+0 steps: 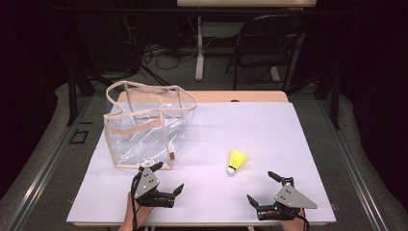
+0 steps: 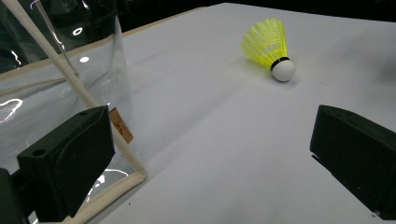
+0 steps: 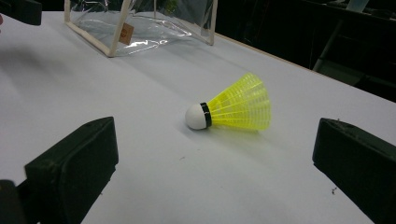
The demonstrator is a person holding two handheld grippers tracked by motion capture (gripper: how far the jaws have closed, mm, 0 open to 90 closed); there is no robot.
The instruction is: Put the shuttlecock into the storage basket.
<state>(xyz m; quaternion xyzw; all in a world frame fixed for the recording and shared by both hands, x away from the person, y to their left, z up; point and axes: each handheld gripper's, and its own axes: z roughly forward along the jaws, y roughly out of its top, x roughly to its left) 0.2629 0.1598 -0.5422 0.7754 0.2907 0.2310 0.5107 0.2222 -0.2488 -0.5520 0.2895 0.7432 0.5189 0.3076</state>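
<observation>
Approach step: the right gripper [image 1: 263, 189], jaws released, faces the yellow shuttlecock [image 3: 232, 109] lying on the bench [image 1: 269, 130]; the left gripper [image 1: 167, 177], jaws also released, sits beside the clear bag [image 1: 144, 127]; next, closing in on the shuttlecock

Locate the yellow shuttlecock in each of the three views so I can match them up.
High view: shuttlecock right of centre on the white table, white tip toward the person.
Left gripper view: upper right, beyond the jaws.
Right gripper view: centre, lying on its side between the jaws.
Shared landmark: clear bag with beige trim.

Small tag [image 2: 120, 125] on bag [image 2: 56, 88]: print prob. unreadable, too small.
</observation>
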